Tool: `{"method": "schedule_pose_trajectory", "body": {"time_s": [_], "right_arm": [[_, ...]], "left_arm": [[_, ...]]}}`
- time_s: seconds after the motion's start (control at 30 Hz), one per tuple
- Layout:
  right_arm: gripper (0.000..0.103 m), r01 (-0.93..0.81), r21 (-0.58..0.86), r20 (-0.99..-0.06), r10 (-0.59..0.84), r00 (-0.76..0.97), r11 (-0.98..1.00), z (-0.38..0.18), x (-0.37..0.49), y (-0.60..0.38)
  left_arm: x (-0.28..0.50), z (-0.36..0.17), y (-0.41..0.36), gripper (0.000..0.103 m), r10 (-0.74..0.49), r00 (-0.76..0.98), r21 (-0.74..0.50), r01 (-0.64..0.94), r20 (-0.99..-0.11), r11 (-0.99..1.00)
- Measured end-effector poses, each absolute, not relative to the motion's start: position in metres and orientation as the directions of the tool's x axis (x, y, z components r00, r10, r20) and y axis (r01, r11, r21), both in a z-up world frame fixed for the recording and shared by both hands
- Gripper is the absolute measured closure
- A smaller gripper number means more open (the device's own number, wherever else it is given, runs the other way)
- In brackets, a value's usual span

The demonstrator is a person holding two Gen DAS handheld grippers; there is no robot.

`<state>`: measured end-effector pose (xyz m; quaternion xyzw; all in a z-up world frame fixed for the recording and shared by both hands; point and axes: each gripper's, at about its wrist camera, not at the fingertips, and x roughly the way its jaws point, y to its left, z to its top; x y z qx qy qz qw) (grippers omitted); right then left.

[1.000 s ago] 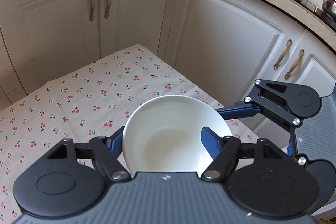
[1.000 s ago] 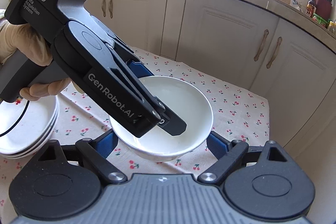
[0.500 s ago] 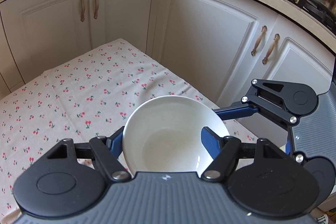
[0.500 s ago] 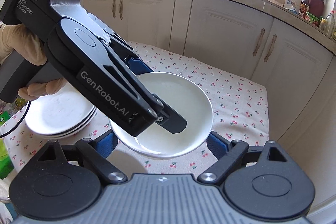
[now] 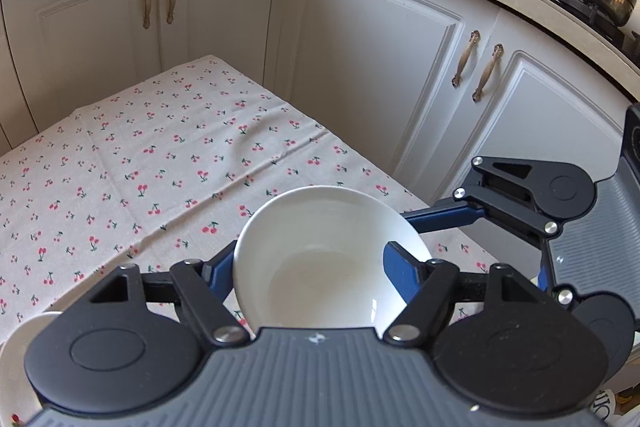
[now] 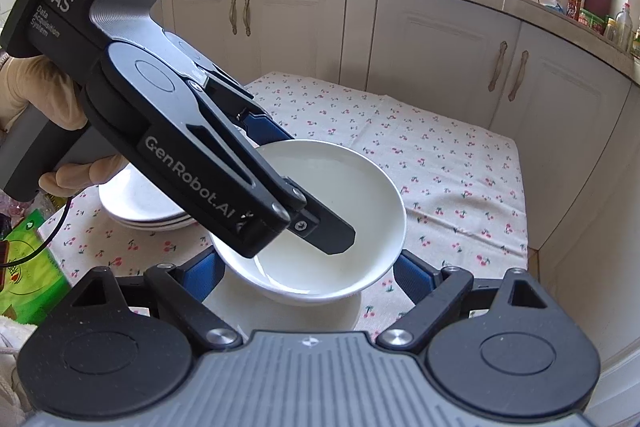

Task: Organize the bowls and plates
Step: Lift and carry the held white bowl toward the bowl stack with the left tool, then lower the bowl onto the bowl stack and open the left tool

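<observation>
In my left wrist view, the left gripper (image 5: 308,267) has its jaws clamped on a round white ceramic bowl (image 5: 328,259), held above the cherry-print cloth on the worktop (image 5: 168,163).

In my right wrist view, the right gripper (image 6: 308,271) has wide jaws flanking that bowl (image 6: 340,227); I cannot tell whether they touch it. A stack of white plates (image 6: 136,203) sits left of the jaws.

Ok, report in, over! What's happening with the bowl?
Left hand-held gripper, right hand-held gripper: both shut on bowl. Bowl in air over tablecloth. White dish beneath; plate stack beside.
</observation>
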<state>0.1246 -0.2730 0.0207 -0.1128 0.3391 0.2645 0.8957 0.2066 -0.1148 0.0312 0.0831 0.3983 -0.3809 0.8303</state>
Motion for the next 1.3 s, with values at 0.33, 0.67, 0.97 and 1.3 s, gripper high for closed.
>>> {"method": "schedule_pose_trajectory", "body": {"time_s": [0.33, 0.67, 0.97, 1.3], "right_arm": [[0.009, -0.547, 0.008, -0.691, 0.400, 0.602, 0.837, 0.006, 0.115, -0.275], [0.009, -0.557, -0.003, -0.703, 0.394, 0.592, 0.830, 0.004, 0.114, -0.271], [0.009, -0.559, -0.006, -0.707, 0.392, 0.588, 0.829, 0.003, 0.113, -0.269], [0.000, -0.552, -0.002, -0.674, 0.407, 0.617, 0.834, 0.011, 0.105, -0.279]], "left_arm": [[0.196, 0.016, -0.115, 0.029, -0.577, 0.375, -0.175, 0.710, -0.726, 0.682], [0.197, 0.008, -0.112, 0.029, -0.570, 0.361, -0.177, 0.712, -0.738, 0.679], [0.196, 0.005, -0.111, 0.025, -0.574, 0.359, -0.176, 0.717, -0.736, 0.674], [0.195, 0.012, -0.093, 0.016, -0.585, 0.394, -0.162, 0.716, -0.709, 0.679]]}}
